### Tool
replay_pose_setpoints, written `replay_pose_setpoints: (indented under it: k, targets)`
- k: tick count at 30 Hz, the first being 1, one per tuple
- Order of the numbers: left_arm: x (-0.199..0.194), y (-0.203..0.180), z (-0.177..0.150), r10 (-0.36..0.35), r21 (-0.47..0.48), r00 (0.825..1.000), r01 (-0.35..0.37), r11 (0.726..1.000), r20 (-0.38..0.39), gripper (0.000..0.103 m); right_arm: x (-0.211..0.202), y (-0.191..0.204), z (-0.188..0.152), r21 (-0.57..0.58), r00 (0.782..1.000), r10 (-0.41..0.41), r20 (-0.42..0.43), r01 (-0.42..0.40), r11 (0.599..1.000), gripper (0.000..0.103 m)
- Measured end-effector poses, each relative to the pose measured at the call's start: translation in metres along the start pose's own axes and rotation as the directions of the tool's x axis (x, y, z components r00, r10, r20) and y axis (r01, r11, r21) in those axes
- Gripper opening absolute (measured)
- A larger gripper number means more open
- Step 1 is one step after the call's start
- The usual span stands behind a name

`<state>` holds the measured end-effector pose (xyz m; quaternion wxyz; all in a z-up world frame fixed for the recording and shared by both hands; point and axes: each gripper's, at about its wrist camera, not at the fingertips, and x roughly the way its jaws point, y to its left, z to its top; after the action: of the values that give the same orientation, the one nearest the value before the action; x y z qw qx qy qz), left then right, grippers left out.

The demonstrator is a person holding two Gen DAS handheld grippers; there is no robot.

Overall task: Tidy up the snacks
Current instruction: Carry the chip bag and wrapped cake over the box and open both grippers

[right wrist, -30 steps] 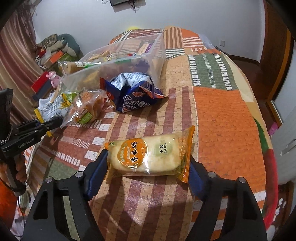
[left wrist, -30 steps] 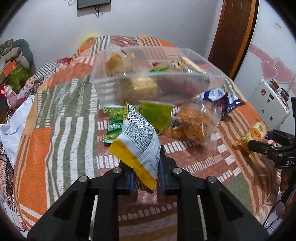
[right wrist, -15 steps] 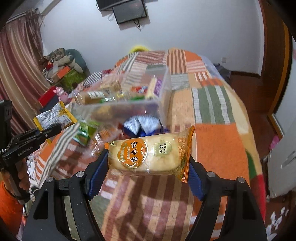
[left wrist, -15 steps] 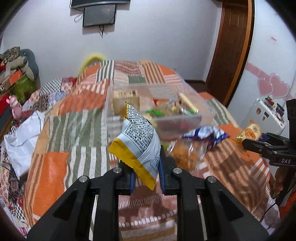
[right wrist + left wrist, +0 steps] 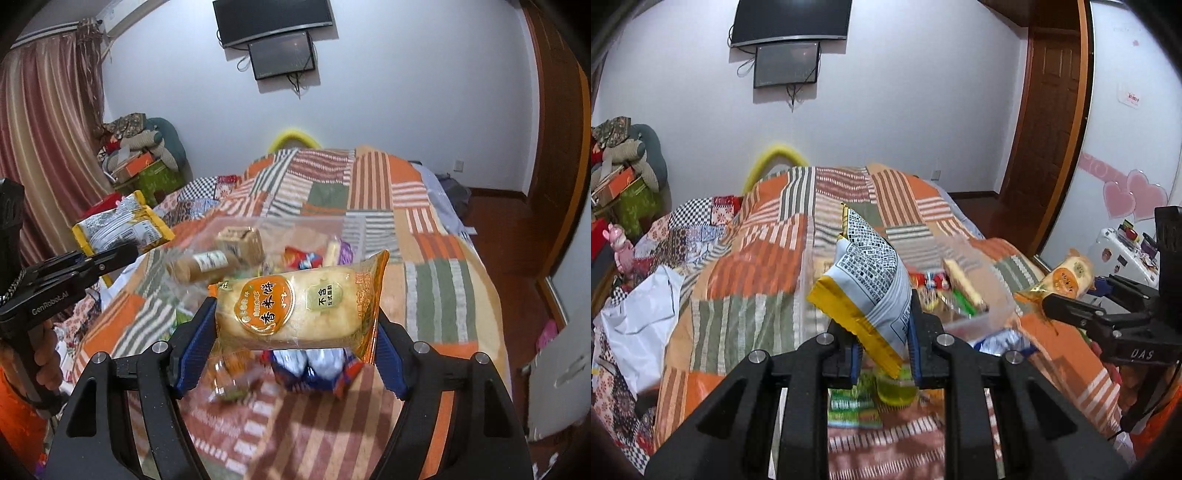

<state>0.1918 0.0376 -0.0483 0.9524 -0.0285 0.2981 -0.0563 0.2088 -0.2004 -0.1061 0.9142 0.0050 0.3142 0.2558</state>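
My left gripper is shut on a grey and yellow snack bag and holds it in the air above the bed; the bag also shows in the right wrist view. My right gripper is shut on an orange rice-cracker pack, seen from the left wrist view too. A clear plastic bin with several snacks stands on the striped bedspread ahead of both grippers, also visible in the right wrist view.
Loose snacks lie on the bed in front of the bin: a green pack, a blue and white bag and a clear bag of orange snacks. White plastic bag lies at the left. A door is at the right.
Both grippers have risen with their snacks and now look over the bin from higher up. The loose snacks on the bed have dropped low in both views.
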Motion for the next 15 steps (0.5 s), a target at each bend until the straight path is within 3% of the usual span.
replay_pose_setpoints:
  k: [8,15]
  targets:
    - [0.026,0.001,0.018,-0.005,-0.010,1.000,0.005,1.000,-0.001,0.020,0.026,0.000,0.030,0.010,0.999,-0.002,0.035,0.001,1.000,0.074]
    - [0.063,0.003,0.019,0.006,-0.026,0.998,-0.008,1.000,-0.057,0.020,0.065,-0.005,0.043,0.042,1.000,-0.003,-0.008,0.003,0.999,0.074]
